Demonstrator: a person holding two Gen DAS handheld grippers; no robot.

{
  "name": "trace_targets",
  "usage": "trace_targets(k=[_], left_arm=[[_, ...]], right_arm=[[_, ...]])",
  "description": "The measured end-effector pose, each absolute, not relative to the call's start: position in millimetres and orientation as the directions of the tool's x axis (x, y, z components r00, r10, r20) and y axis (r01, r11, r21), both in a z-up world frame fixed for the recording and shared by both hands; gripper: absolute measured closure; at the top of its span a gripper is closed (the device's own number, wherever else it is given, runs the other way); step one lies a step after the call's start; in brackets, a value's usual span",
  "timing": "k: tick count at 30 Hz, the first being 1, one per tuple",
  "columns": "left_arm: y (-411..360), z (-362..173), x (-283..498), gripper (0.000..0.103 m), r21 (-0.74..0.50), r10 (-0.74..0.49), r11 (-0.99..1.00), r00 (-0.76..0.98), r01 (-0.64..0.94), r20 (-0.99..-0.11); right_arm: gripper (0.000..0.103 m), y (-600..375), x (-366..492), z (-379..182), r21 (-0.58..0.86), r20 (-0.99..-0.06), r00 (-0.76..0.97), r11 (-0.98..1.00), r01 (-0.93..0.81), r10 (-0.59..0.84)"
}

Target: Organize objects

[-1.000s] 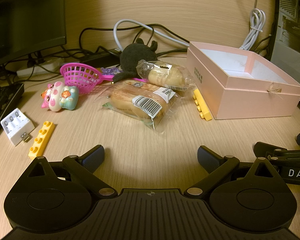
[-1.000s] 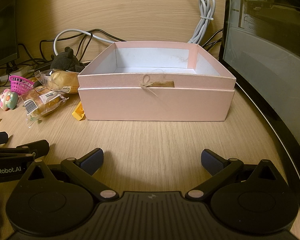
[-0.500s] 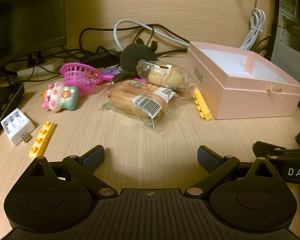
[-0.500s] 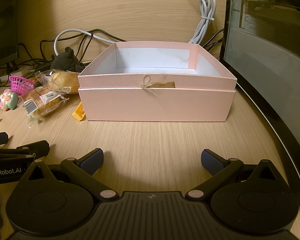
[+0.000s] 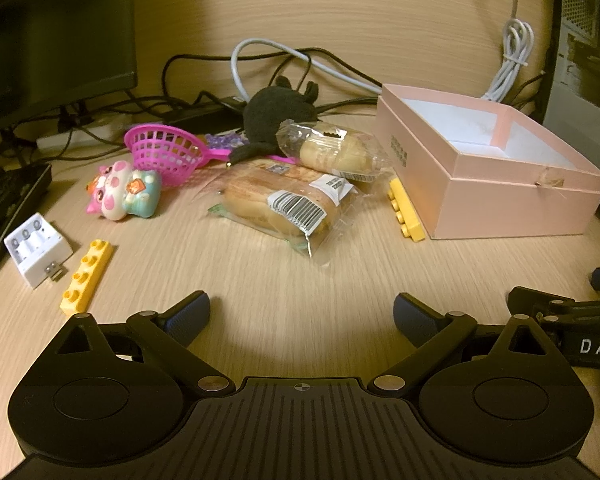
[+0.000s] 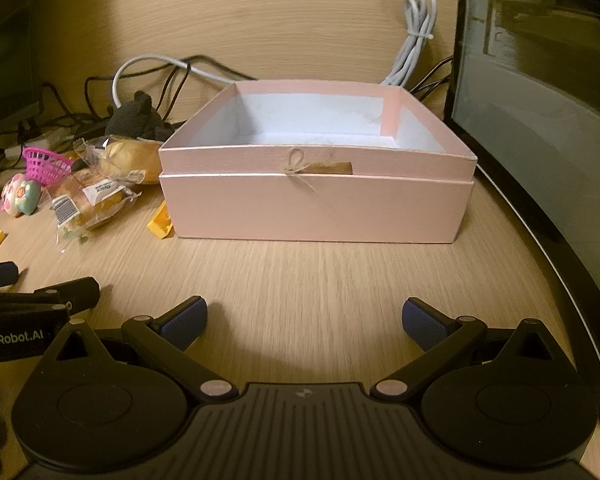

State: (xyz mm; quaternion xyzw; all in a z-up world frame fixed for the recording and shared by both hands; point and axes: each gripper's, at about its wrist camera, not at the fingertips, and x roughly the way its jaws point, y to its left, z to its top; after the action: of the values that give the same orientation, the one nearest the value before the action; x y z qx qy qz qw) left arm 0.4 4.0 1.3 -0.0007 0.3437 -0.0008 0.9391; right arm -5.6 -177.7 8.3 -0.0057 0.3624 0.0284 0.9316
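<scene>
The left gripper (image 5: 302,310) is showing a black ribbed body, two round black discs at seven and five o'clock, and dark blue textured fingertips (image 5: 190,314). Silver screw heads are sitting at its arm pivots. The right gripper (image 6: 302,316) is looking alike; white lettering "DAS" is appearing on it at three o'clock in the left view.

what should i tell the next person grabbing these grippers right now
Left gripper open, holding nothing, low over the desk. Right gripper open, holding nothing, facing the pink box.
Box looks empty. Everything lies outside, left of it: two bread packs, yellow brick against its side, second yellow brick, dark plush, pink basket, toy figure, white charger.
Nothing packed yet.
</scene>
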Motion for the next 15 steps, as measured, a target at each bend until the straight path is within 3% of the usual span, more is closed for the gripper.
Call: trace_targets(k=[4, 7, 10, 15], left_arm=[[39.7, 22.4, -7.8, 0.002, -0.057, 0.03, 0.995, 0.777, -0.085, -0.629], [90.0, 41.0, -9.2, 0.002, -0.035, 0.205, 0.959, 0.775, -0.28, -0.598], [156.2, 43.9, 5.5, 0.003, -0.117, 0.303, 0.855, 0.67, -0.505, -0.677], [199.8, 29.3, 39.0, 0.003, -0.171, 0.246, 0.805, 0.583, -0.568, -0.774]], right_arm=[[0.0, -178.8, -4.9, 11.6, 0.008, -0.709, 0.703, 0.997, -0.077, 0.06], [0.0, -177.8, -3.2, 12.5, 0.011, -0.725, 0.687, 0.998, -0.068, 0.055], [0.0, -176.2, -1.4, 14.3, 0.009, -0.741, 0.67, 0.999, -0.046, 0.038], [0.0, -177.4, -2.2, 15.3, 0.007, -0.749, 0.662, 0.999, -0.049, 0.038]])
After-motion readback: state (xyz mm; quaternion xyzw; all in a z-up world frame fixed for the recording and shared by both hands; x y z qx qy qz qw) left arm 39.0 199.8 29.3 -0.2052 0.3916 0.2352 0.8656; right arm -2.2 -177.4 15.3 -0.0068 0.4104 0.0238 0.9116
